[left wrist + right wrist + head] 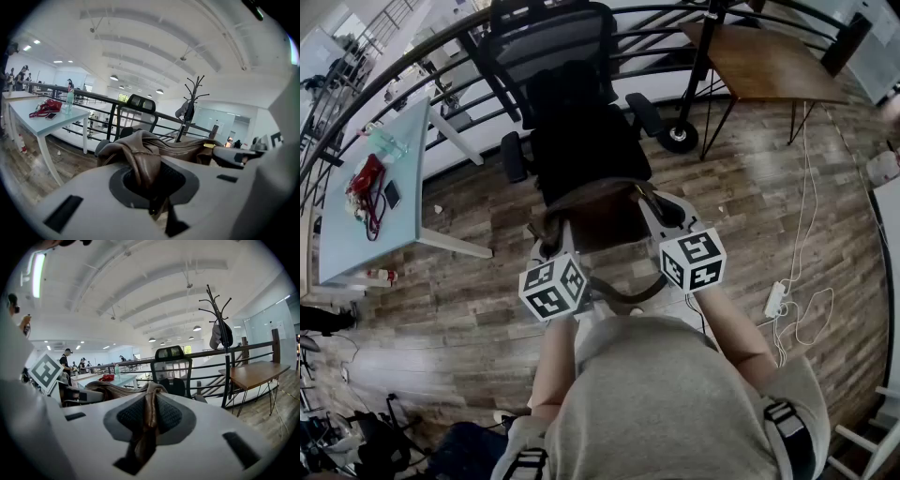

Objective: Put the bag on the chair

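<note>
A brown leather bag hangs between my two grippers, just in front of the black mesh office chair and over the front edge of its seat. My left gripper is shut on the bag's left end, with folded leather pinched between the jaws. Holding the right end is my right gripper, shut on a strip of leather. The chair stands ahead in the left gripper view, and the chair also shows beyond the bag in the right gripper view.
A pale blue table with a red item and a bottle stands at the left. A wooden table is at the back right. A black railing runs behind the chair. A power strip with cables lies on the floor at the right.
</note>
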`<state>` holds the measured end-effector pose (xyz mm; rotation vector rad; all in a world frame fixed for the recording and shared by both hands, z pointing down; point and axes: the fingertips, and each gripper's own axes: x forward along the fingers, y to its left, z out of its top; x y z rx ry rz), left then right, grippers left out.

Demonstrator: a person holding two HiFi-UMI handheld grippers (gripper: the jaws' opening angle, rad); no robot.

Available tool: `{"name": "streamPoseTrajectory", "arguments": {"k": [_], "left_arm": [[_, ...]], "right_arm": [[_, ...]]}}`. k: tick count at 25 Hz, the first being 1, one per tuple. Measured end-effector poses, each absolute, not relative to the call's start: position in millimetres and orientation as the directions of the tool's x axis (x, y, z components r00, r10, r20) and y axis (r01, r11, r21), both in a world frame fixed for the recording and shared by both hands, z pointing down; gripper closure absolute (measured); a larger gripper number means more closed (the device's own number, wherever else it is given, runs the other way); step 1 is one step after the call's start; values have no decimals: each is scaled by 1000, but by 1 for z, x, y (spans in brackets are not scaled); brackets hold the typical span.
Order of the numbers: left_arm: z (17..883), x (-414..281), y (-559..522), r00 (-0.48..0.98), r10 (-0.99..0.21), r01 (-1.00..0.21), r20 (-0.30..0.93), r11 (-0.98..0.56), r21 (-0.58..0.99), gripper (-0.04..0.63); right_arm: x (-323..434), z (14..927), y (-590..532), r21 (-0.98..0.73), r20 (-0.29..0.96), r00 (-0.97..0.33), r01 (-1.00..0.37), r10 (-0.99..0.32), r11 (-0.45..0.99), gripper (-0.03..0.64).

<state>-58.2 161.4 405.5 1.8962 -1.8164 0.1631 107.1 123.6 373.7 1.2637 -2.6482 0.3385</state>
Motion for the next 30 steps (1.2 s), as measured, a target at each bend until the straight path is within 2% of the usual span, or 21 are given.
{"name": "streamPoseTrajectory", "arguments": {"k": [8,30], "left_arm": [[402,-37,206,155,-901,-954,405,-30,297,565],[399,-23,203,142,-915,-949,377,-17,316,565]], "right_arm": [[130,371,175,-161,255,-592,-805,-764,571,568],[143,368,175,-200,232,-599,-801,-767,565,568]]}}
